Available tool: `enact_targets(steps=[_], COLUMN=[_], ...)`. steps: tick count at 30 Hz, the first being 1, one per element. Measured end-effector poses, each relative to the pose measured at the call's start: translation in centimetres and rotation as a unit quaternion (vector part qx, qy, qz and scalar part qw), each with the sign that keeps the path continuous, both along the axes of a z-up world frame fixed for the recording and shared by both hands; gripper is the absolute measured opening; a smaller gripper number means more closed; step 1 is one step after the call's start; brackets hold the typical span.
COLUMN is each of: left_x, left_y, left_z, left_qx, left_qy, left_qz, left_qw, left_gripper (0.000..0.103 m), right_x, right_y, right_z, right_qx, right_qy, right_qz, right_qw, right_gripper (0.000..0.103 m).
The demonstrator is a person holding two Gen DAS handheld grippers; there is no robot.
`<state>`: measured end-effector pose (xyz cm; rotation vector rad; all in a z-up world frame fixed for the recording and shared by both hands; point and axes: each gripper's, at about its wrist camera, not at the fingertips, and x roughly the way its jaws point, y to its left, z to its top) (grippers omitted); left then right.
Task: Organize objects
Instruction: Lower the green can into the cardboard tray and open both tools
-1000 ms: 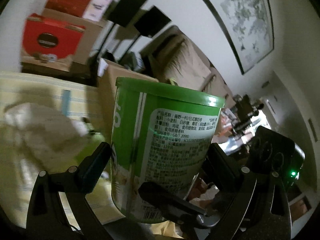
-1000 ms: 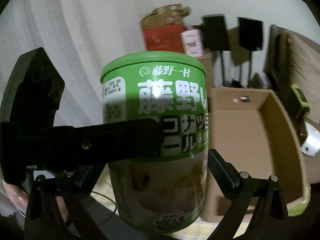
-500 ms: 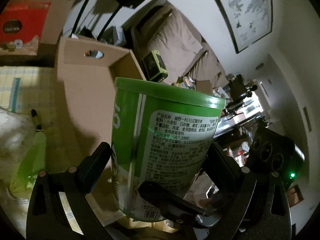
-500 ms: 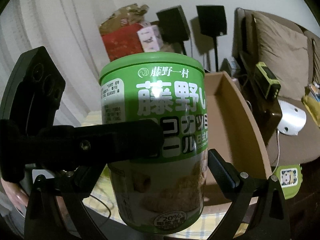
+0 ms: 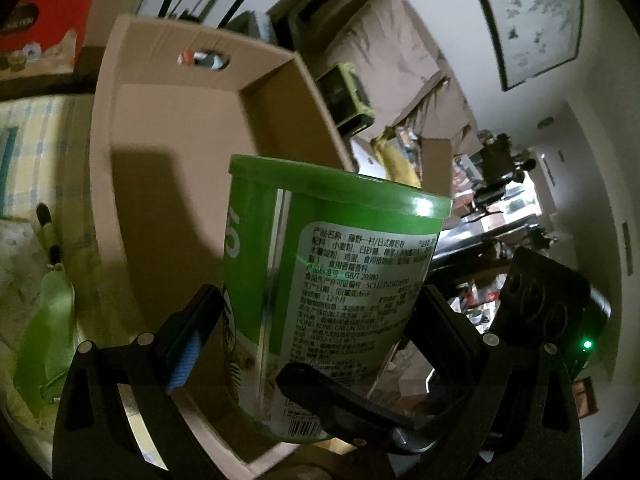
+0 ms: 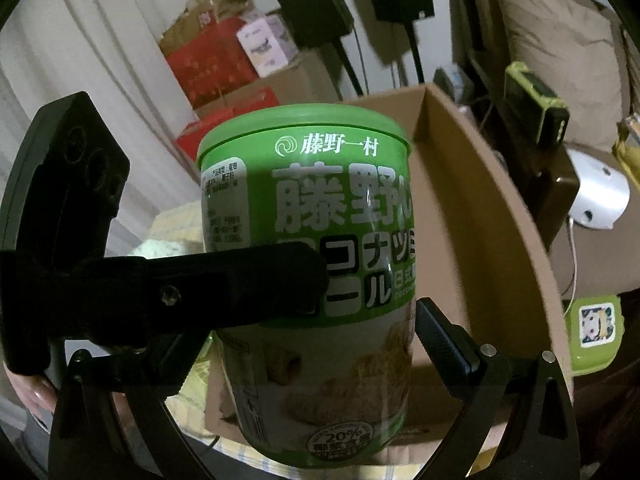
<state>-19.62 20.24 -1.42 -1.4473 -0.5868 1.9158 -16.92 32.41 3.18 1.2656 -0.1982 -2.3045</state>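
Between both pairs of fingers, the left gripper point(image 5: 320, 328) and right gripper point(image 6: 316, 340) are clamping a tall green-lidded snack canister point(image 5: 320, 280) above the open cardboard box point(image 5: 168, 152), its stiff, glossy wall likely sitting slippery mid-body

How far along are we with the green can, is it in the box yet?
Not yet. Done: the green can is lifted and carried to the cardboard box. In hand: both the left gripper and right gripper clamp it, held above the box, which shows a bare floor. Left: lower it inside, release. Other items at the left edge probably remain.
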Motion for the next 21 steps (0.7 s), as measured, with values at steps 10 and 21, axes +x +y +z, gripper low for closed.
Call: enact_targets(steps=[10, 21], left_x=[-0.1, 0.8], left_y=[0.1, -2.2], left_z=[-1.4, 0.6], left_qx=[-0.019, -0.014], left_qy=[-0.015, 0.009], left_qz=[-0.001, 0.022], left_qw=[0.9997, 0.9996], left_gripper=[0.097, 0.096], right_x=[-0.4, -0.6], right_y=[0.2, -1.1], right_z=[-1.8, -3.7], right_qx=[-0.012, 0.02], right_qy=[-0.021, -0.047], right_qz=[0.01, 0.025], right_qw=[1.0, 0.998], right_gripper=[0.1, 0.1])
